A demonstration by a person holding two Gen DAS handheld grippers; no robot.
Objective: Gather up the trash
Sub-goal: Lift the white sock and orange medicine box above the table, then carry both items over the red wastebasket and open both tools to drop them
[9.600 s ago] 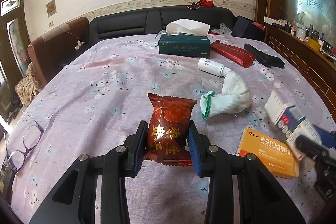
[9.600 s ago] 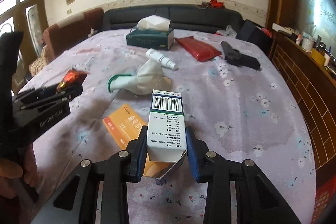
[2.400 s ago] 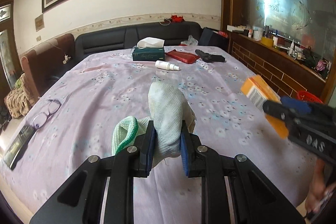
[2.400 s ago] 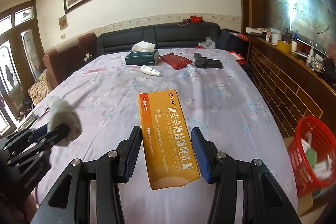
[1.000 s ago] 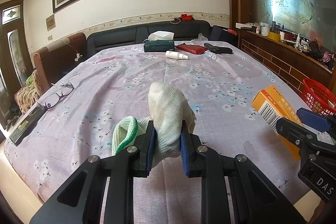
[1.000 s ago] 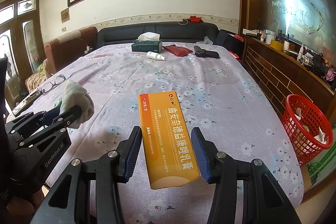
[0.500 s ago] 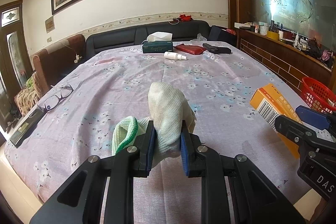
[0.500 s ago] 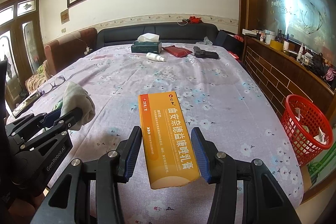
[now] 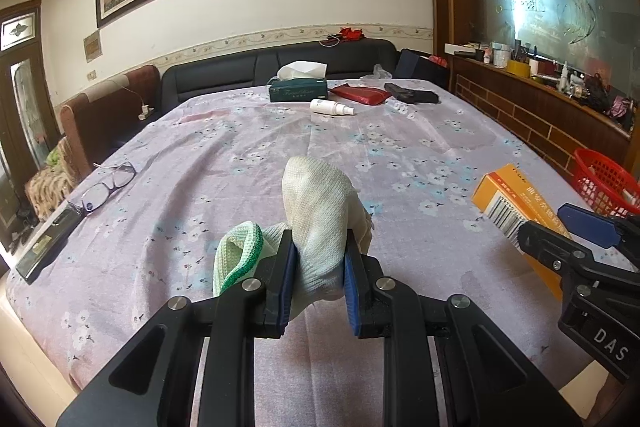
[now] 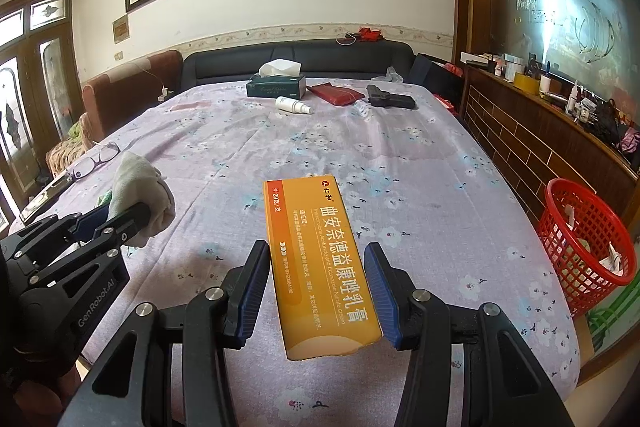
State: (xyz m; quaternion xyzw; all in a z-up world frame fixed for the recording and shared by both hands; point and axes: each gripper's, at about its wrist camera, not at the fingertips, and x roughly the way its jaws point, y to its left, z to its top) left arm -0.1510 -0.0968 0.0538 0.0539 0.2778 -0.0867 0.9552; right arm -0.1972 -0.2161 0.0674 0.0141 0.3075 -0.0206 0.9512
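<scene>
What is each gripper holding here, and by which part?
The left gripper clamps the white glove across its bunched middle, green cuff hanging left. The right gripper holds the orange box by its long sides, near its lower end.

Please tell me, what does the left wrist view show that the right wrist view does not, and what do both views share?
Only the left wrist view shows the barcode end of the orange box and the green cuff of the white glove.

Only the right wrist view shows the printed top face of the box and the trash lying inside the red basket.

Both show the left gripper shut on the glove, the right gripper holding the box, the glasses, tissue box and white bottle.
</scene>
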